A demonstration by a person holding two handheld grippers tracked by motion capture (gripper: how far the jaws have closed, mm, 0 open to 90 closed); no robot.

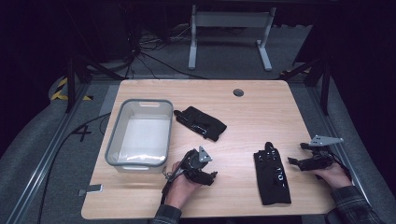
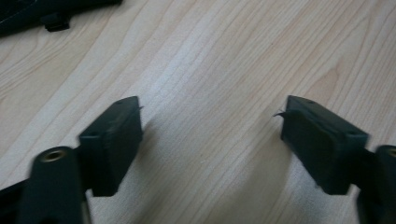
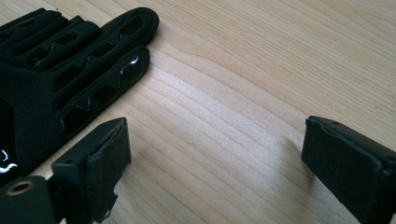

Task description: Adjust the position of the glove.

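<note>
Two black gloves lie on the wooden table (image 1: 243,116). One glove (image 1: 201,122) rests near the middle, just right of a grey bin. The other glove (image 1: 272,175) lies flat at the front right, fingers pointing away from me. My left gripper (image 1: 212,176) sits at the front centre, open over bare wood (image 2: 210,135), with a black glove edge (image 2: 28,14) at the far corner of its view. My right gripper (image 1: 296,153) is just right of the front glove, open and empty (image 3: 217,149). That glove's fingers (image 3: 56,70) lie beside its left jaw.
A grey plastic bin (image 1: 114,135) with a white inside stands at the table's left. A round cable hole (image 1: 238,92) sits near the far edge. Bare wood lies between the two grippers. Beyond the table are a desk frame (image 1: 229,32) and cables on the floor.
</note>
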